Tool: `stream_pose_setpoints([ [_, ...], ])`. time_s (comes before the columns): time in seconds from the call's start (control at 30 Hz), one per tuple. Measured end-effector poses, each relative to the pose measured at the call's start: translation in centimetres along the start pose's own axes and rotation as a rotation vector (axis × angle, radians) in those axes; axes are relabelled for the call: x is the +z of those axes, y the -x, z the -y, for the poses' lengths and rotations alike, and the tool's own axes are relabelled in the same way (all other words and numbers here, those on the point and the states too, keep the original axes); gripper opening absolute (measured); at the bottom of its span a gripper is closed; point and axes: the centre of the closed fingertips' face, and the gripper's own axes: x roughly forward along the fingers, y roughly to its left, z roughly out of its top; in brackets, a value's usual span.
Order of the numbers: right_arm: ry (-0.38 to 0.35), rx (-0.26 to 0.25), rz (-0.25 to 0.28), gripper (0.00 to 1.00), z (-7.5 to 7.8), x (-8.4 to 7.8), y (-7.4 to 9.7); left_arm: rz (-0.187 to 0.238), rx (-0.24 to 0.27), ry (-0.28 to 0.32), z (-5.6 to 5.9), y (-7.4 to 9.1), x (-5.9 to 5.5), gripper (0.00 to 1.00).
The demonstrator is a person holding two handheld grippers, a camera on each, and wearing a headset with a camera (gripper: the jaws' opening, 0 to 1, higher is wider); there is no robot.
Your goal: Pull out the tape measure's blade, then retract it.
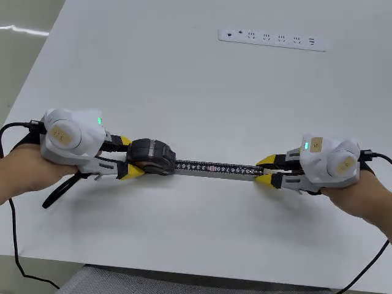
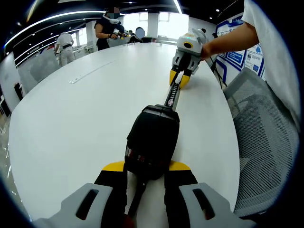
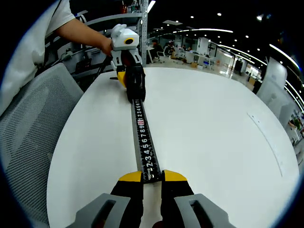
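The tape measure (image 1: 151, 157) lies on the white table (image 1: 184, 79), near the edge closest to the person, with its blade (image 1: 214, 168) drawn out to the right.

At the far left, a black cable (image 1: 11, 239) hangs over the table's edge. The person's left hand (image 1: 24, 168) grips the white body of the left gripper (image 1: 130, 157), where a small green light glows. Its yellow-tipped jaws are clenched on the black case (image 2: 152, 142) of the tape measure, one jaw on each side. In the left gripper view the case sits right between the two jaws and rests on the tabletop.

The blade leaves the case and runs flat along the table in a straight line, with its printed scale facing up. In the right gripper view the numbers read clearly along it.

The blade's free end is pinched between the yellow tips of the right gripper (image 1: 265, 170), whose jaws are closed tight on it just above the table. That gripper also shows a green light, and the right hand (image 1: 361, 196) holds it from behind, with a cable trailing off the near right corner.

Farther back on the table, towards the right, a white power strip (image 1: 271, 39) lies flat, well apart from the grippers. A grey mesh chair (image 2: 256, 142) stands at the table's edge beside the person.
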Motion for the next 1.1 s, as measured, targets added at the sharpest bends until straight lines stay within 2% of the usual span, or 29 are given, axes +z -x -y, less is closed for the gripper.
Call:
stream_pose_setpoints([
  [0.4, -0.005, -0.004, -0.014, 0.09, 0.2, -1.0, 0.6, 0.004, 0.003, 0.004, -0.1, 0.0, 0.0, 0.24],
  [1.1, -0.029, -0.029, -0.050, 0.09, 0.4, -3.0, 3.0, 0.003, 0.001, 0.002, -0.1, 0.0, 0.0, 0.24],
])
